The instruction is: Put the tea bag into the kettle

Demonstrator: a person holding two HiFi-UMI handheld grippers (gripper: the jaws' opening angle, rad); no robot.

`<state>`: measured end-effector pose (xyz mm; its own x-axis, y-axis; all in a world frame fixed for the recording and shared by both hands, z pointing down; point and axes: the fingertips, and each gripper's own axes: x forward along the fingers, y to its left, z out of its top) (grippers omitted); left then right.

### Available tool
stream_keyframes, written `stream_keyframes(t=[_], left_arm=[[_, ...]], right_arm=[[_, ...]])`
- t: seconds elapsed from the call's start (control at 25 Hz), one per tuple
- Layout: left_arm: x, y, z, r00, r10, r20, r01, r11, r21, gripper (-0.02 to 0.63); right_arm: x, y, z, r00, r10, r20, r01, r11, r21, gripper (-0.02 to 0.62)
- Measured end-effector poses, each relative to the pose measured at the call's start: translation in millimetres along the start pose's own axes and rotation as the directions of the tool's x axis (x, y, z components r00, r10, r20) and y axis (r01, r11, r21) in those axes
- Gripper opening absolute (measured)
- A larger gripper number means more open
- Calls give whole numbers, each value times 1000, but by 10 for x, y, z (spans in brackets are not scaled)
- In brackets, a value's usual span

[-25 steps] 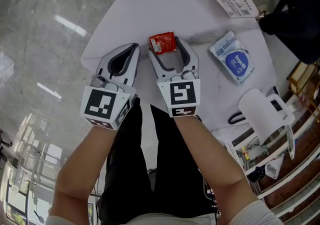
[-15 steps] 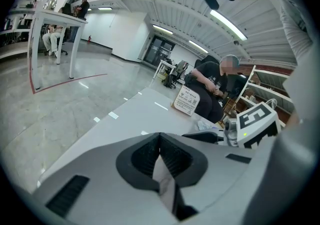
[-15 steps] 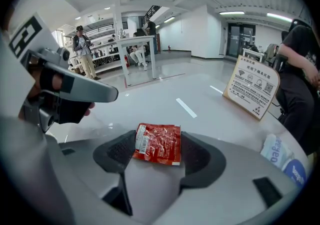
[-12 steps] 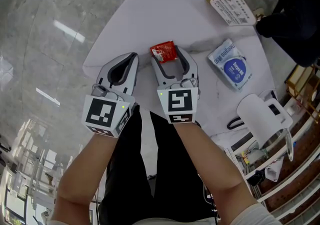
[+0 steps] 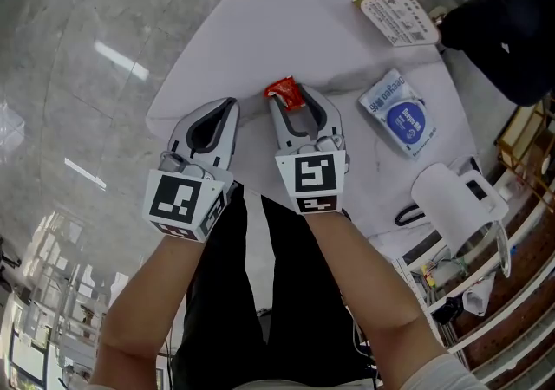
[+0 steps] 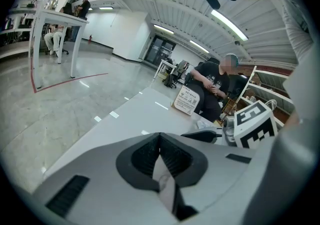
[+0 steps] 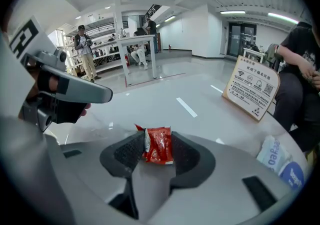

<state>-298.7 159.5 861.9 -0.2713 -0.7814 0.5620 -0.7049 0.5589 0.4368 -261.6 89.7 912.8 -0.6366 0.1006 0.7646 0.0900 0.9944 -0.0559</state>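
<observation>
R fingers (image 7: pixel 128 150) just closing | tea bag (image 7: pixel 159 145) pinched btwn tips

The tea bag (image 5: pixel 284 92), a small red sachet, stood crumpled on edge near the middle of the white table (image 5: pixel 286 16), pinched by the right gripper (image 5: pixel 293 100), whose jaws had just been closing. The white kettle (image 5: pixel 453 196) sat at that table's right edge, well apart.

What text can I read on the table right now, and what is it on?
No text reads reliably.
Sign card: printed lines and square codes, too small to read.
Blue and white packet: lettering too blurred to read.
Red tea bag: print unreadable.
</observation>
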Motion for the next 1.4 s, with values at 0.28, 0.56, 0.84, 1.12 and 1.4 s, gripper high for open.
stream_keyframes(t=[0.28, 0.56, 0.84, 1.12, 1.4], left_arm=[[-6, -40, 16, 1000, -1, 3, 1, 1000, 2, 8], [-38, -127, 65, 1000, -7, 5, 7, 1000, 18, 8], [-134, -329, 452, 999, -18, 28, 16, 998, 62, 8], [-515, -788, 1232, 996, -45, 83, 36, 993, 110, 8], [-1018, -1263, 2030, 989, -43, 140, 24, 991, 134, 8]], right_arm=[[-38, -22, -20, 1000, 4, 5, -4, 1000, -3, 91], [-173, -112, 44, 1000, -12, 19, 11, 1000, 29, 86], [-531, -175, 417, 997, -23, 72, 20, 999, 39, 86], [-1227, -214, 1142, 987, -42, 156, 33, 998, 60, 84], [-2160, -257, 2034, 955, -67, 289, 61, 998, 28, 84]])
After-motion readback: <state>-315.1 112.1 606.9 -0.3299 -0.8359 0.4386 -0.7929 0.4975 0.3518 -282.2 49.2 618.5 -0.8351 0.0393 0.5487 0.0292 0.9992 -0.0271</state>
